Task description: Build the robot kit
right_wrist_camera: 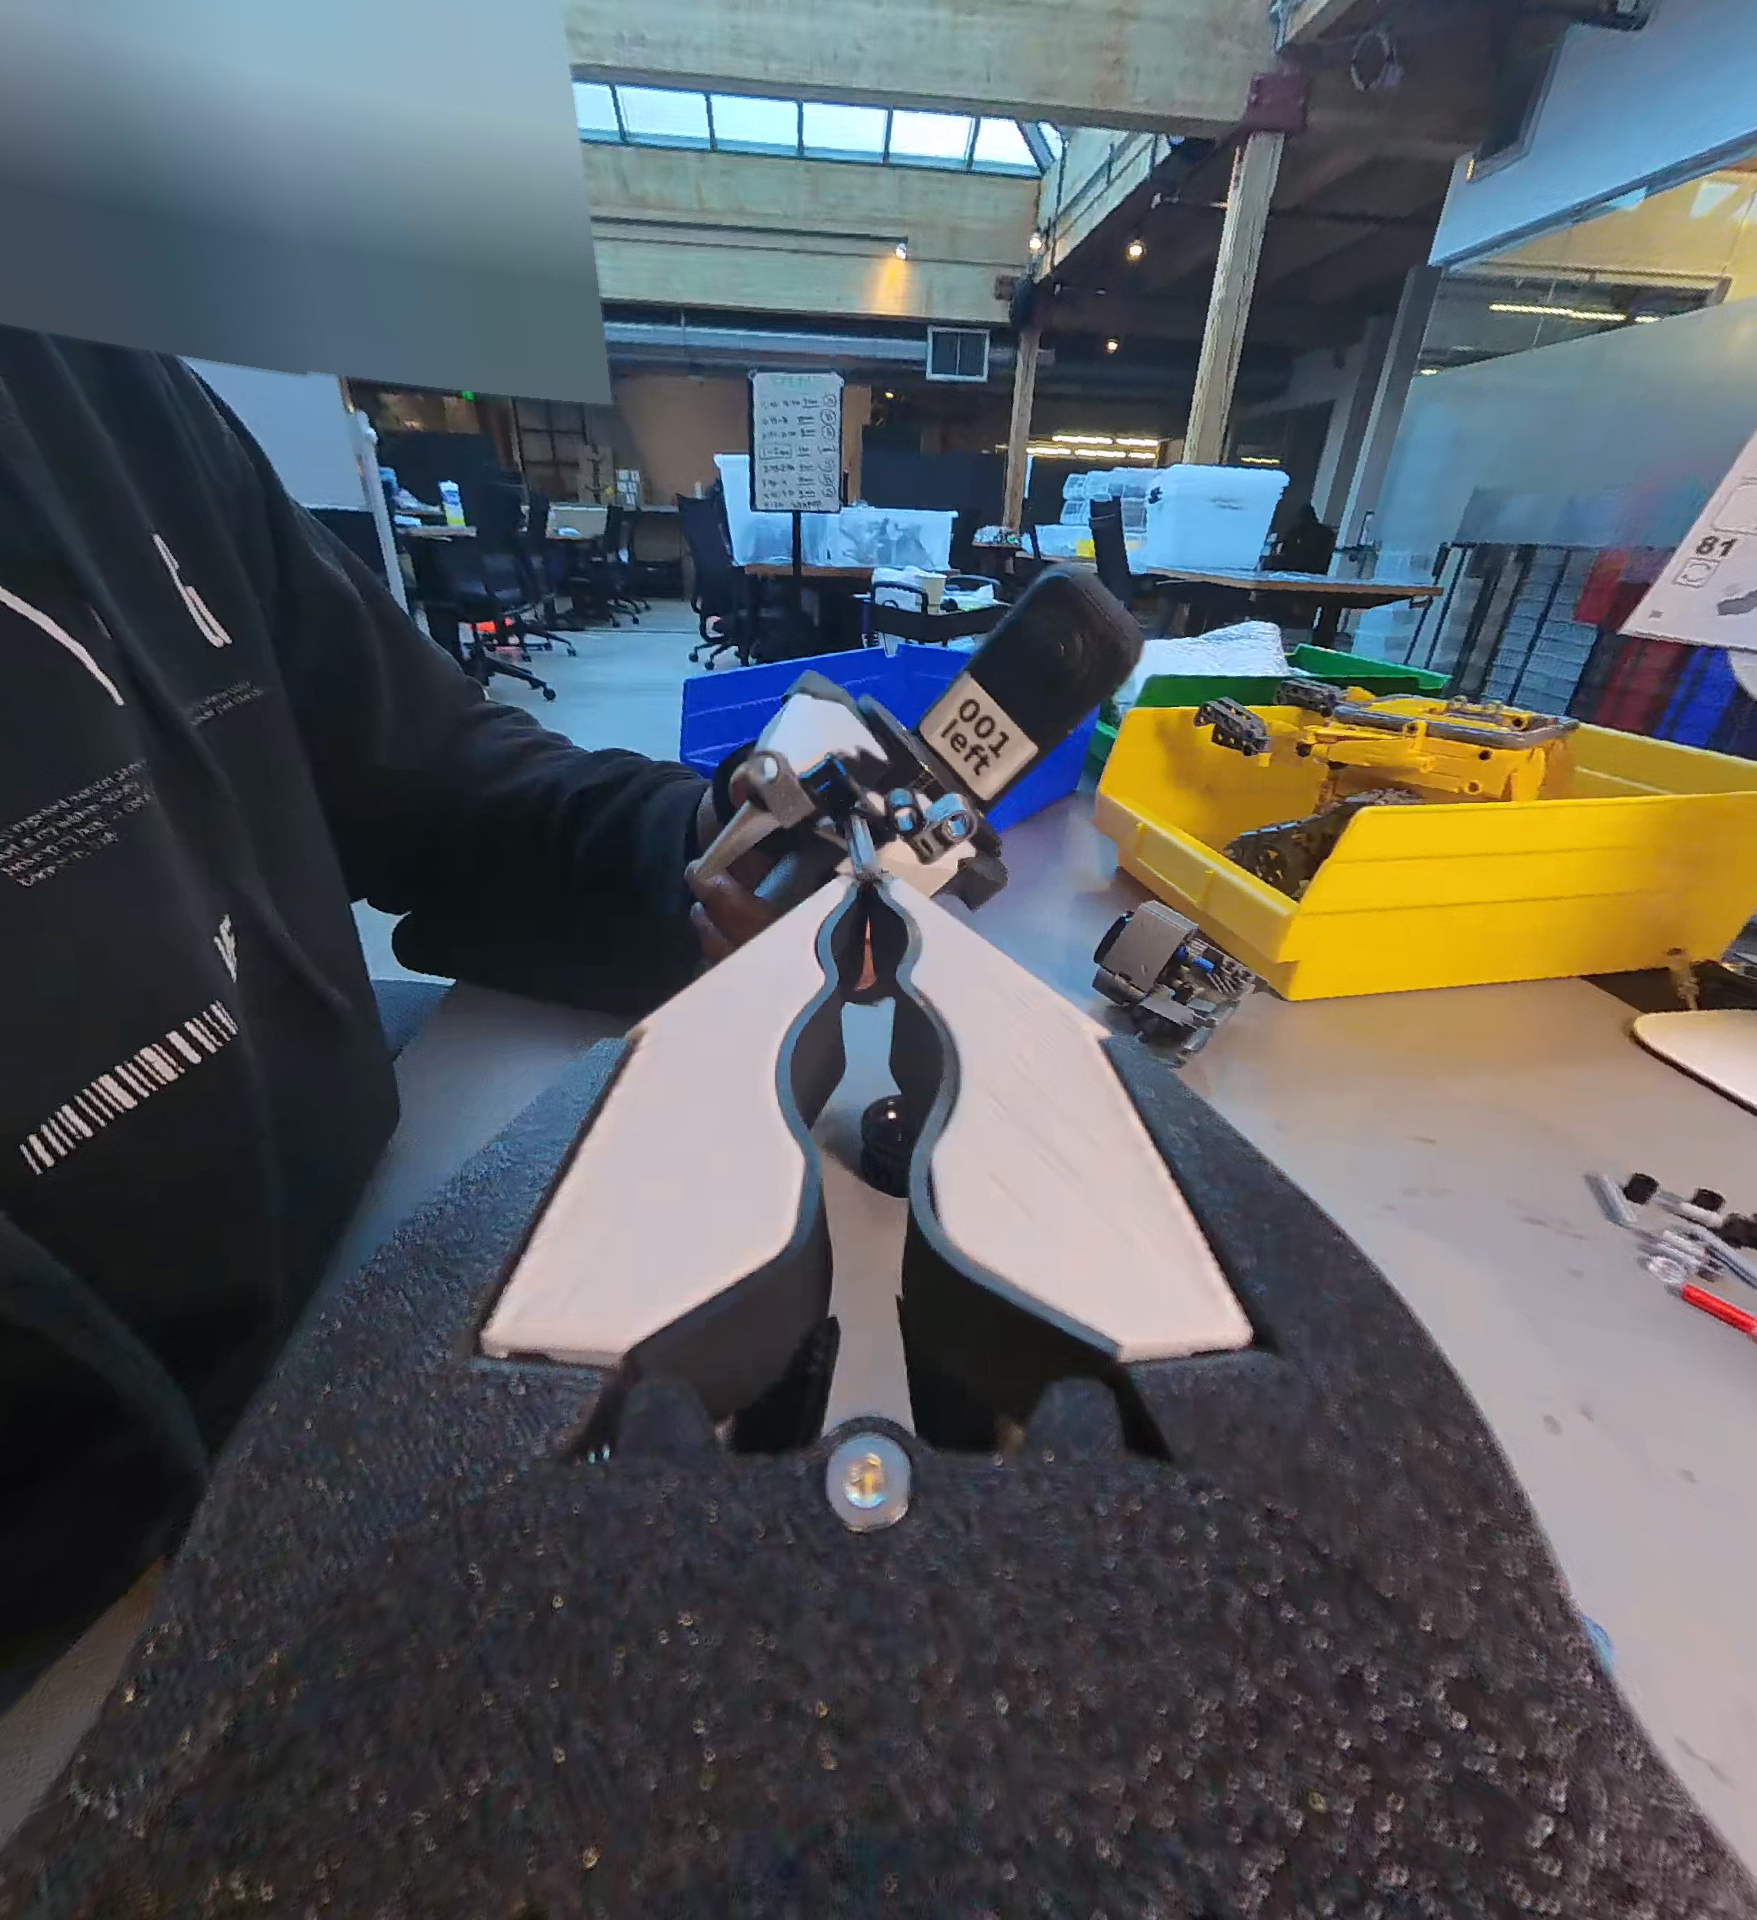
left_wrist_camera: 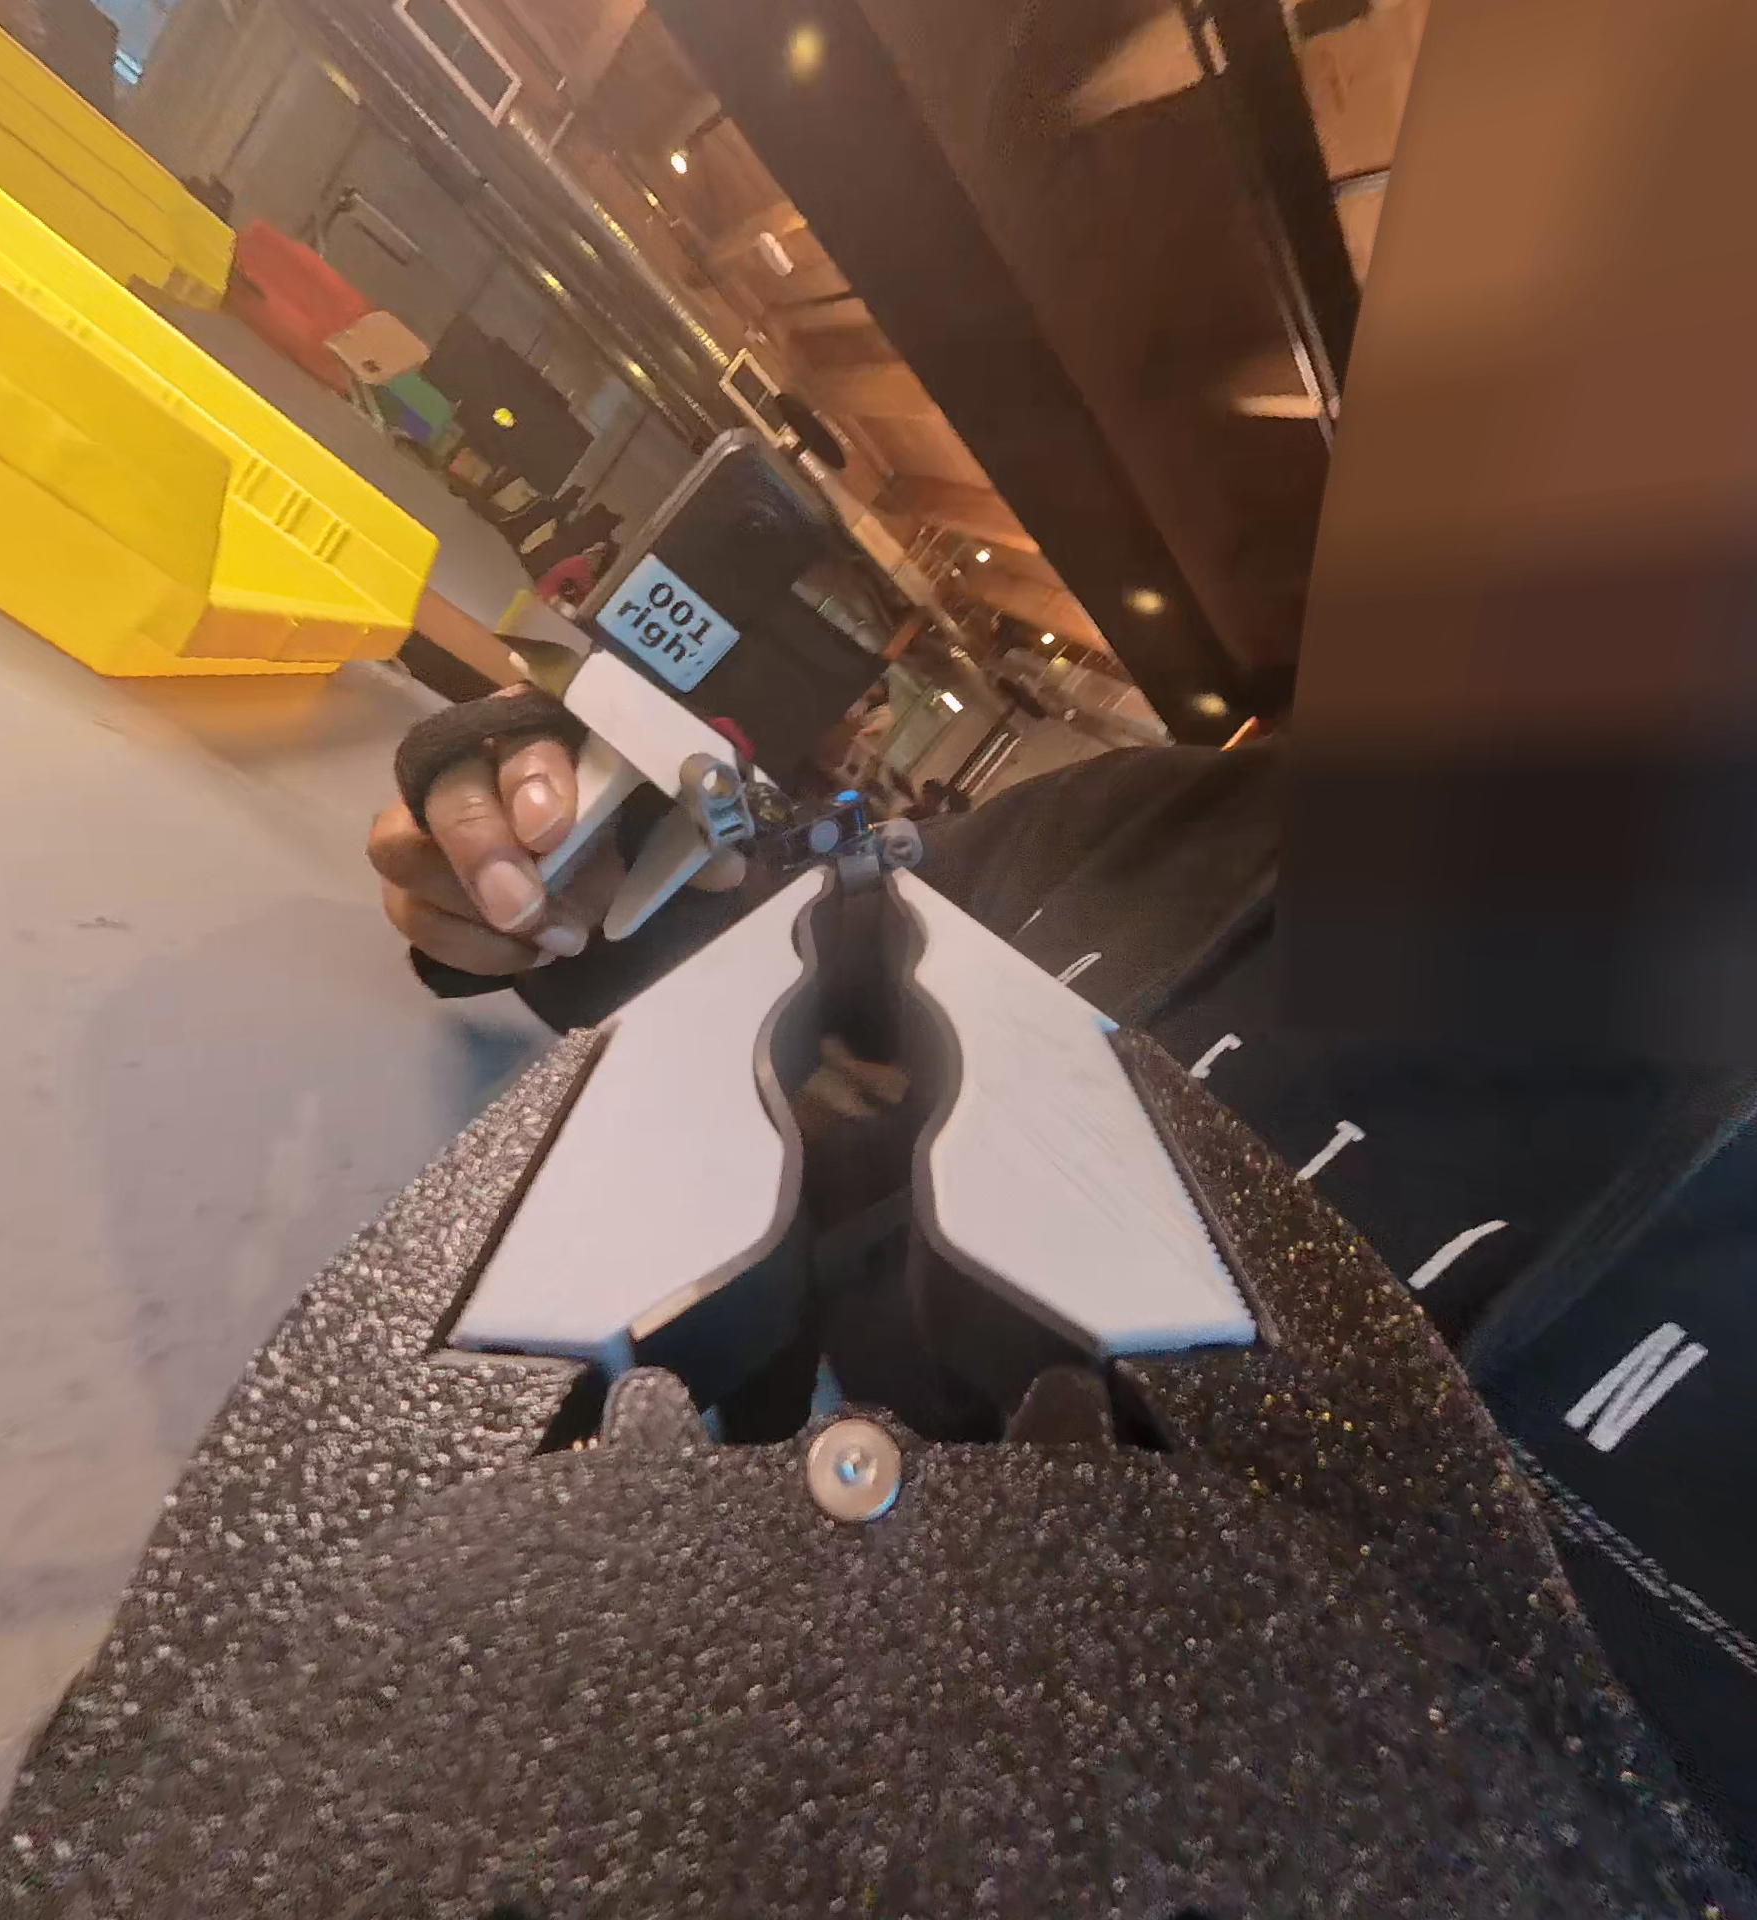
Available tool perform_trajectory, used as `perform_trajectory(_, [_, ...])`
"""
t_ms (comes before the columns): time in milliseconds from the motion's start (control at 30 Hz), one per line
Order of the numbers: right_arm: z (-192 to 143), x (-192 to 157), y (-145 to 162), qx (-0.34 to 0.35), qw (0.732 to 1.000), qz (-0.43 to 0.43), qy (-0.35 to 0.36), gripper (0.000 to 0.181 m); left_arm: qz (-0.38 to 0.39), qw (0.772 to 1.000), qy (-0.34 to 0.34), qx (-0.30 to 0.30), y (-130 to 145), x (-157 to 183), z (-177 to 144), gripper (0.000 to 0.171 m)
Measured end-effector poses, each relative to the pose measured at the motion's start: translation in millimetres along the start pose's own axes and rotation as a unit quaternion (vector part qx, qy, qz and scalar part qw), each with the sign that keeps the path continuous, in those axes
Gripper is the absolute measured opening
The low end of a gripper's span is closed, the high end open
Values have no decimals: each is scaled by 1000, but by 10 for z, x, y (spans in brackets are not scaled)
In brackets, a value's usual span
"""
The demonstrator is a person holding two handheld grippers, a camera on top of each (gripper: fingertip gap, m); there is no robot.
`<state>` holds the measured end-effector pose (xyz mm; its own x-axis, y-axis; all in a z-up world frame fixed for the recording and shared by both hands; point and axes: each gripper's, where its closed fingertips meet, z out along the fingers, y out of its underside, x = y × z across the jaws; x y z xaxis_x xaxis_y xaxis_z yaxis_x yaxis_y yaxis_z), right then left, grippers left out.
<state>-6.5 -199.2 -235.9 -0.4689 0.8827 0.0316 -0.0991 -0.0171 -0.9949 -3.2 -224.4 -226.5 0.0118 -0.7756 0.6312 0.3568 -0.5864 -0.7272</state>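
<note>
1. Grey table [right_wrist_camera: 1476, 1195]: carries everything listed below.
2. Yellow bin [right_wrist_camera: 1476, 883], toward the far edge, holds a yellow-and-grey brick model [right_wrist_camera: 1414, 748].
3. Left gripper [left_wrist_camera: 858, 883]: tips clenched on a small grey-and-black brick assembly [left_wrist_camera: 832, 831], raised above the near edge.
4. Right gripper [right_wrist_camera: 869, 883]: tips clenched on the same assembly [right_wrist_camera: 905, 821] from the opposite side; its long axis runs between both grippers, equally near each.
5. Loose brick pieces [right_wrist_camera: 1726, 1257], right edge.

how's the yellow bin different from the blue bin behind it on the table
The yellow bin sits nearer the right gripper; the blue bin lies farther back, partly hidden by the left gripper. The yellow bin holds a yellow and dark brick-built model; the blue bin's contents cannot be seen. Both are open-topped plastic bins on the table.
</note>
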Motion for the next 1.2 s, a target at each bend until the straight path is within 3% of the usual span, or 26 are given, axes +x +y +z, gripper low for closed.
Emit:
perform_trajectory(100, [-15, -6, 24, -9, 1000, 9, -3, 1, 73, 995, -46, -41, 69, -51, -6, 6])
perform_trajectory(167, [-6, -72, 43, -14, 999, 30, -27, 19, 103, 991, -57, -60, 98, -52, -15, 5])
perform_trajectory(233, [13, -135, 55, -19, 997, 57, -51, 26, 119, 988, -67, -70, 120, -73, -25, 6])
perform_trajectory(533, [10, -157, 47, -8, 993, 100, -66, 4, 148, 980, -77, -107, 236, -96, 19, 6])
perform_trajectory(833, [18, -4, 154, -38, 996, 77, -13, 4, 210, 956, -160, -130, 206, -281, -76, 6])
perform_trajectory(1167, [30, -37, 202, -48, 996, 72, -23, 4, 197, 956, -148, -156, 283, -289, -123, 7])
perform_trajectory(1200, [22, -29, 188, -45, 996, 72, -22, 4, 195, 954, -158, -166, 290, -317, -171, 16])
